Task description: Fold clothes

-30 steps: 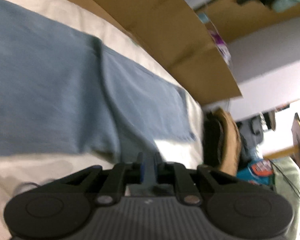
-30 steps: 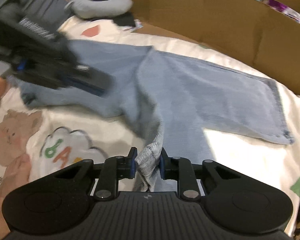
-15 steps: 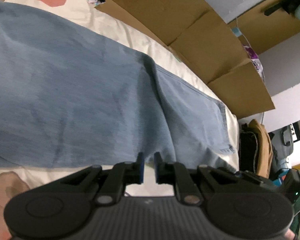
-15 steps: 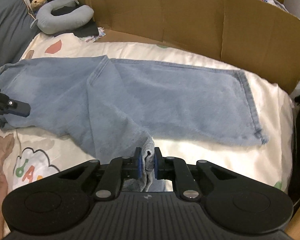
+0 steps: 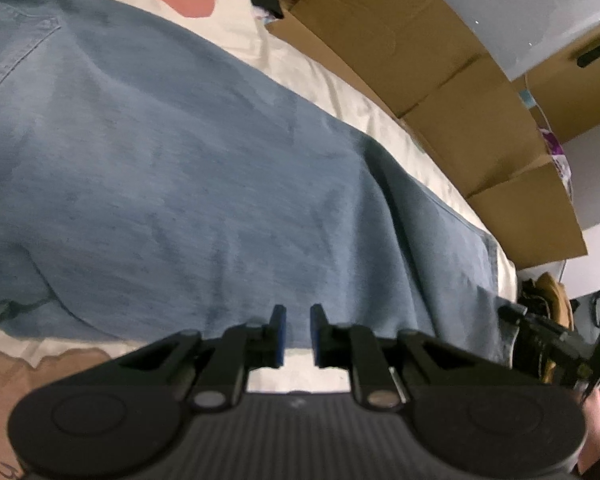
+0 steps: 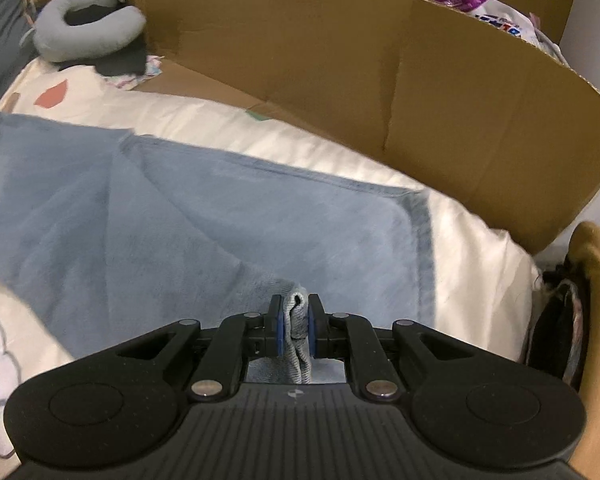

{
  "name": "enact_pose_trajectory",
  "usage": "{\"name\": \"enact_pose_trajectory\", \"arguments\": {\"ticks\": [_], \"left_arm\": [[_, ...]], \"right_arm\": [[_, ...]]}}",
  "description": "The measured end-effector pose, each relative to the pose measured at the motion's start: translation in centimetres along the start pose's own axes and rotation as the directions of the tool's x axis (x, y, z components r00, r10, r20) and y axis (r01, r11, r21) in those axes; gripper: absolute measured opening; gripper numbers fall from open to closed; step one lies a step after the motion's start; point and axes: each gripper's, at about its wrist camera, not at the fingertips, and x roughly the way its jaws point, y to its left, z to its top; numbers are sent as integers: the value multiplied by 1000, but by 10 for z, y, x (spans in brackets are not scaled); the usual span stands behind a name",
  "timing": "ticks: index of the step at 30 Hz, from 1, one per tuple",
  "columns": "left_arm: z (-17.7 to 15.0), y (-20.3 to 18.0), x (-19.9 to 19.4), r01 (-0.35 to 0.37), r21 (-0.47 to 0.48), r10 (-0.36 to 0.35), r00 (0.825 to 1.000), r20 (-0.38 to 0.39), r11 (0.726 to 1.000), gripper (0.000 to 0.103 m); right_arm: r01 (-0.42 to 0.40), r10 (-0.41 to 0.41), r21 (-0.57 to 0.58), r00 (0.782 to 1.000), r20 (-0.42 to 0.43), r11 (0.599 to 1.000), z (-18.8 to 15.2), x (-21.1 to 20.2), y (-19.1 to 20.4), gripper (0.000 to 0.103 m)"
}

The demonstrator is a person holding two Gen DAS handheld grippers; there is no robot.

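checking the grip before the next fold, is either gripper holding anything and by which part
The right gripper pinches a bunched edge of the blue jeans near the leg hem. The left gripper is open, holding nothing.

A tall cardboard wall (image 6: pixel 440 92) curves across the upper frame behind a cream printed bedsheet (image 6: pixel 472 256). At upper left lies a grey neck pillow (image 6: pixel 88 32); a purple-and-white plastic package (image 6: pixel 488 12) shows at upper right.
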Motion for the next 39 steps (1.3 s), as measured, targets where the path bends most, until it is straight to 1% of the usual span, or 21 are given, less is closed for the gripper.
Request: {"name": "enact_pose_trajectory", "arguments": {"ticks": [3,8,12,21,23,26,31,37,39], "left_arm": [[2,6,-1,-16,2,16,1000,12,1000,12],[7,22,-7,-49,-29,50,998,36,998,12],[8,32,-11,-66,-50,68,997,43,997,15],[10,37,-12,-78,-58,81,996,42,995,17],[9,38,-12,-82,-57,85,996,42,995,20],[10,38,-9,-85,-62,87,995,38,994,20],[11,38,-10,-84,-55,86,996,38,995,20],[11,41,-12,-96,-61,99,994,40,993,20],[10,42,-12,-98,-61,100,994,38,993,20]], "right_arm": [[13,-12,14,1000,-8,1000,8,8,-11,9],[47,-47,47,999,-12,998,24,22,-33,9],[82,-81,69,997,-14,994,39,36,-53,9],[43,-42,147,999,-9,988,63,64,-87,9],[39,-37,157,999,-12,987,68,70,-92,10],[32,-31,161,999,-5,986,76,77,-97,10],[68,-70,148,997,9,987,90,87,-100,10],[105,-110,158,994,24,982,93,98,-101,10],[112,-120,175,992,41,978,92,97,-103,10]]}}
